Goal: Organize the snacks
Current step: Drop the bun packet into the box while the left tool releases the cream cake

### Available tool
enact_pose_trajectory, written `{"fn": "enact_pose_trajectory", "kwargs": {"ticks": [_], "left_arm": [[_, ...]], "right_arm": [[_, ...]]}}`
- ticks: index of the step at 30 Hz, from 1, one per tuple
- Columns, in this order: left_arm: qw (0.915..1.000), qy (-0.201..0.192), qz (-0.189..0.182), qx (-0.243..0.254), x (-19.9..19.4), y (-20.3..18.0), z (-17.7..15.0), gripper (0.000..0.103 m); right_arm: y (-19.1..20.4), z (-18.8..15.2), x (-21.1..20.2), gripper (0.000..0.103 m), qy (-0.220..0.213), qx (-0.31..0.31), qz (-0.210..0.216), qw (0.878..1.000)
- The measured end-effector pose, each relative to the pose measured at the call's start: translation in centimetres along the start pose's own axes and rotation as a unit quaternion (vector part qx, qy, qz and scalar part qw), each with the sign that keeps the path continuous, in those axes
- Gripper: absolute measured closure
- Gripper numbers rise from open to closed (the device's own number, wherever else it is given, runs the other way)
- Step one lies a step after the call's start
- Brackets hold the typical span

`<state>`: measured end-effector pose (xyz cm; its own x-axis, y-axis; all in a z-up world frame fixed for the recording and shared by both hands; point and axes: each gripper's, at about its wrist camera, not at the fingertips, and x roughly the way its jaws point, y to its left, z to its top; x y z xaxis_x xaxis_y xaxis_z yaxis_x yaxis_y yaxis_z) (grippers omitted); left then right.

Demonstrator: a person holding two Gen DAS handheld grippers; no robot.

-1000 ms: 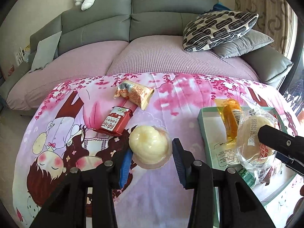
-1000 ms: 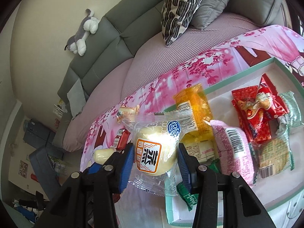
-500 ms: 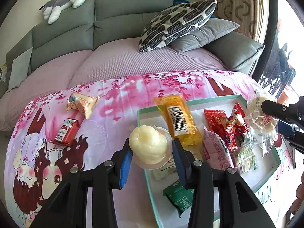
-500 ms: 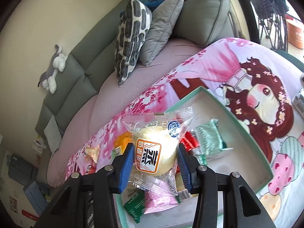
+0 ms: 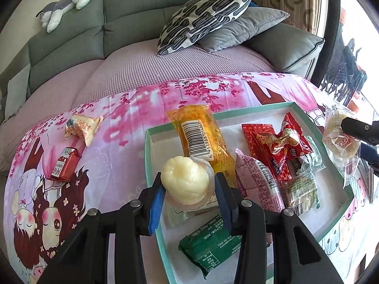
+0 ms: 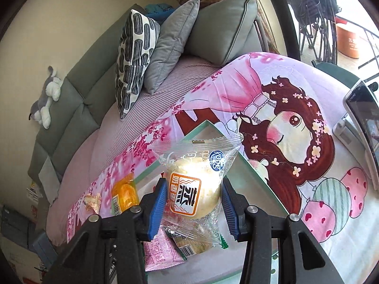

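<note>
Left gripper: my blue pads are clamped narrow on a pale yellow bun in clear wrap, held over the near-left corner of the teal-rimmed tray.

Right gripper: pads closed on a wrapped round cake, orange label facing the camera, held above the tray's far side.

Left wrist view only:
- whole tray contents: orange packet leaning over the far rim, red packets, pink packet, green packet at the near edge.
- two snacks not in the tray, lying on the pink cartoon cloth to its left: small red carton and a beige wrapped snack beyond it.
- my right gripper's cake from the side, at the picture's right edge past the tray's rim.

Right wrist view only:
- phone on a stand at the cloth's right edge.
- tray's far corner; most of the tray sits hidden behind the cake. Orange packet and pink packet just peek out.

Both views: grey sofa with a patterned cushion and a plush toy on the backrest.
</note>
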<state>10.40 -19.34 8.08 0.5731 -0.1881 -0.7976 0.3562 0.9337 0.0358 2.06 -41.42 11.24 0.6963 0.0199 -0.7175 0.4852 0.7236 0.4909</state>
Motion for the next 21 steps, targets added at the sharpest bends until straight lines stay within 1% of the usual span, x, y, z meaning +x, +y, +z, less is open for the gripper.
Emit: {"fn": "enact_pose_trajectory", "kwargs": {"ticks": [3,8,10,16,21], "left_arm": [[1.0000,0.004,0.003,-0.003,0.4,0.1,-0.1,0.060],[0.9999,0.013,0.005,-0.007,1.2,0.3,-0.1,0.060],[0.9998,0.017,0.007,-0.007,1.6,0.3,-0.2,0.059],[0.9997,0.022,0.007,-0.003,2.1,0.0,-0.3,0.059],[0.9998,0.020,0.004,0.001,2.3,-0.3,-0.2,0.059]], "right_arm": [[-0.3,-0.2,0.7,0.055,0.013,0.001,-0.004,1.000],[-0.7,-0.5,2.0,0.055,0.023,-0.002,-0.030,0.999],[-0.7,-0.7,2.9,0.055,0.033,-0.004,-0.032,0.999],[0.4,-1.2,3.9,0.055,0.036,-0.022,-0.015,0.999],[1.6,-1.7,4.9,0.055,0.050,-0.031,0.015,0.998]]}}
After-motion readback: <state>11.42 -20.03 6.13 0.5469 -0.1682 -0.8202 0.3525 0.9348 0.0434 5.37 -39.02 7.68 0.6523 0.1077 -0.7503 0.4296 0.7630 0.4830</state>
